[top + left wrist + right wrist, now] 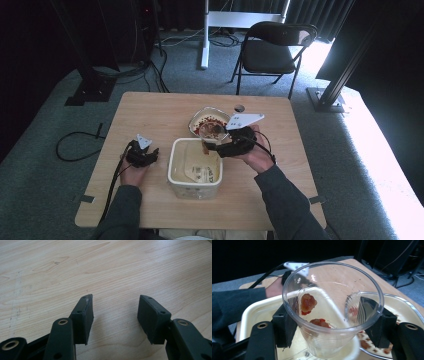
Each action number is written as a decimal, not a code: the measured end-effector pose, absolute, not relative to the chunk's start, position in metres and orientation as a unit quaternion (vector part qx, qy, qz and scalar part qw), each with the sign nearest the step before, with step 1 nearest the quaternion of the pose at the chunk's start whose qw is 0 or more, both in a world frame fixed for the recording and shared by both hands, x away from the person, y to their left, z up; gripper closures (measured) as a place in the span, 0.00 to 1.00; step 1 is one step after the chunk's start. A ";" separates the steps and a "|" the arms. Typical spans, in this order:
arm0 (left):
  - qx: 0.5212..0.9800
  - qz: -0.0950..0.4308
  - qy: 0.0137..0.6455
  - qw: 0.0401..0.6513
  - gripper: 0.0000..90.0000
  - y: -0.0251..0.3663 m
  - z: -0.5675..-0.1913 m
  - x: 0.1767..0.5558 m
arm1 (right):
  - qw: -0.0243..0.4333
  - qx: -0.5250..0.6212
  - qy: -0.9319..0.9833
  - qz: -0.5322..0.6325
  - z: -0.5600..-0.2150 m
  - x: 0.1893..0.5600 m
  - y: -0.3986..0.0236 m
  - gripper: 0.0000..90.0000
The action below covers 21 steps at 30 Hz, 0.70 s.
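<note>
My right gripper point(214, 141) is shut on a clear plastic cup point(216, 131), which it holds upright over the far right edge of a cream square tub point(172, 165). In the right gripper view the pads point(284, 320) press on both sides of the cup point(332, 290), and red food bits point(308, 302) cling to its inner wall. A paper packet point(202, 172) lies inside the tub. Just behind the tub stands a round bowl point(202, 116) smeared with red remains. My left gripper point(146, 155) rests on the table left of the tub, its jaws point(115, 312) open over bare wood.
The wooden table point(150, 110) has a small round hole point(239, 107) near its far edge. A black folding chair point(272, 47) and a white stand leg point(204, 40) are on the carpet beyond. Cables point(75, 145) trail on the floor at the left.
</note>
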<state>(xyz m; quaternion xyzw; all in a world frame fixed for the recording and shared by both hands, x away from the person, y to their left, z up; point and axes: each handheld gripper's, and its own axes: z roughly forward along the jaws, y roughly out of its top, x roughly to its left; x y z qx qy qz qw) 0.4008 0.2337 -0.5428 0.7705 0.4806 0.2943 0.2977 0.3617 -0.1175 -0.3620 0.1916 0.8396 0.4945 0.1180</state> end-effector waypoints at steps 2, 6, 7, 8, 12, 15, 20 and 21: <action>0.771 0.294 0.480 0.298 0.53 0.234 -0.543 0.401 | 0.109 0.183 0.844 0.493 -0.368 0.357 -0.112 0.36; 0.770 0.295 0.480 0.298 0.53 0.234 -0.543 0.401 | 0.101 0.177 0.849 0.487 -0.379 0.354 -0.104 0.35; 0.770 0.295 0.480 0.299 0.53 0.234 -0.543 0.401 | 0.096 0.175 0.851 0.486 -0.381 0.353 -0.102 0.35; 0.770 0.295 0.481 0.298 0.53 0.234 -0.543 0.401 | 0.092 0.175 0.852 0.485 -0.383 0.353 -0.101 0.33; 0.770 0.294 0.481 0.299 0.53 0.234 -0.543 0.401 | 0.078 0.170 0.860 0.475 -0.392 0.352 -0.092 0.25; 0.770 0.294 0.481 0.299 0.53 0.234 -0.543 0.401 | 0.066 0.171 0.864 0.469 -0.396 0.351 -0.087 0.19; 0.770 0.294 0.480 0.298 0.53 0.234 -0.543 0.401 | 0.057 0.163 0.853 0.493 -0.391 0.348 -0.090 0.16; 0.770 0.294 0.480 0.299 0.53 0.234 -0.543 0.401 | 0.065 0.160 0.849 0.499 -0.389 0.347 -0.093 0.16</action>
